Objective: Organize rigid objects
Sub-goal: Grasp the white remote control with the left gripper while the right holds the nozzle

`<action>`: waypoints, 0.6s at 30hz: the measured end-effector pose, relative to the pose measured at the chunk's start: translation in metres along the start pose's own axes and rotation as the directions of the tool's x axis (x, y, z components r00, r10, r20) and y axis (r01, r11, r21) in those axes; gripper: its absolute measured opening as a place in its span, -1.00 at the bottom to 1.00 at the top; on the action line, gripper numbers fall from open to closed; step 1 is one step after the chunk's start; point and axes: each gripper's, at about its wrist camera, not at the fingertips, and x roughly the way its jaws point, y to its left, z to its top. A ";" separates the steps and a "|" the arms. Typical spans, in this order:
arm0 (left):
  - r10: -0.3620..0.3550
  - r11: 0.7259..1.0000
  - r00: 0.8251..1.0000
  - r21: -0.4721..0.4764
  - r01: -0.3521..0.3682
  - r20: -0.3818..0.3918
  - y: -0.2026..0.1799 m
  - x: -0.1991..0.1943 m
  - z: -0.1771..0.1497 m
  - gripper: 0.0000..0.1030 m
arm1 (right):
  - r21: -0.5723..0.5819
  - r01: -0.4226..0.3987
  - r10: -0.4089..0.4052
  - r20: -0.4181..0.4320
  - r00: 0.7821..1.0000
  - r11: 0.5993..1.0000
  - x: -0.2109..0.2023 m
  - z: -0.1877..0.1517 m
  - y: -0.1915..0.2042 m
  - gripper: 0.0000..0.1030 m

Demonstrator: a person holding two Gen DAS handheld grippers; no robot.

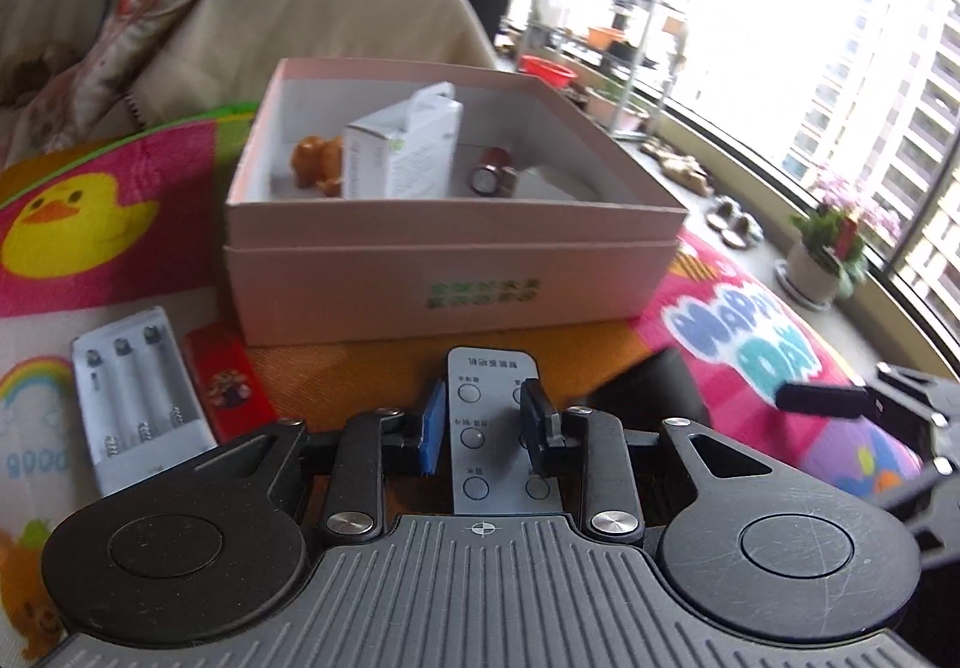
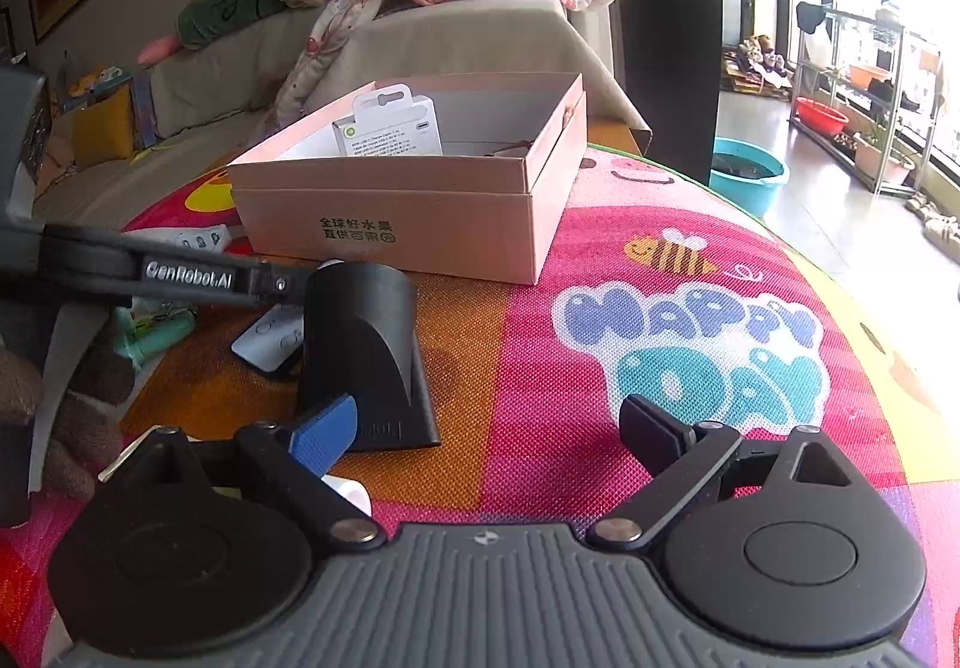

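Bright daylight from blown-out windows, slight motion blur, fisheye-curved edges

The pink cardboard box stands open-topped on the colourful play mat, so the way in from above is free. Inside, a white carton stands upright in the middle, with an orange toy figure to its left and a small red cylinder to its right; bare floor shows only at the near right corner. In front of the box, a black wedge-shaped object stands just beside a grey remote control, crowding that side. A battery charger and a red pack lie close together to the left. The mat's "HAPPY DAY" stretch to the right of the box lies open.
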 end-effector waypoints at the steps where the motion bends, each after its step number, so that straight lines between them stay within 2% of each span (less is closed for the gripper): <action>1: -0.018 1.000 1.000 0.011 0.019 -0.003 0.000 -0.003 -0.003 -0.42 | 0.001 0.002 -0.002 0.001 1.000 1.000 0.000 0.000 0.000 0.84; 5: -0.044 0.997 0.999 0.060 0.046 -0.022 -0.001 -0.017 -0.011 -0.42 | 0.033 0.012 -0.013 0.023 1.000 0.999 -0.003 -0.001 -0.003 0.84; 10: -0.052 0.995 0.999 0.089 0.052 -0.006 -0.012 -0.031 -0.020 -0.42 | 0.173 0.018 -0.026 0.047 0.999 0.985 -0.006 0.001 -0.023 0.84; 14: 0.026 0.975 1.000 0.220 -0.024 -0.006 -0.036 -0.026 -0.024 -0.41 | 0.209 0.011 -0.021 0.043 0.999 0.978 -0.004 0.001 -0.028 0.84; 18: 0.014 0.972 1.000 0.235 -0.010 -0.015 -0.041 -0.022 -0.024 -0.18 | 0.195 0.023 -0.031 0.041 0.999 0.980 -0.003 0.000 -0.025 0.84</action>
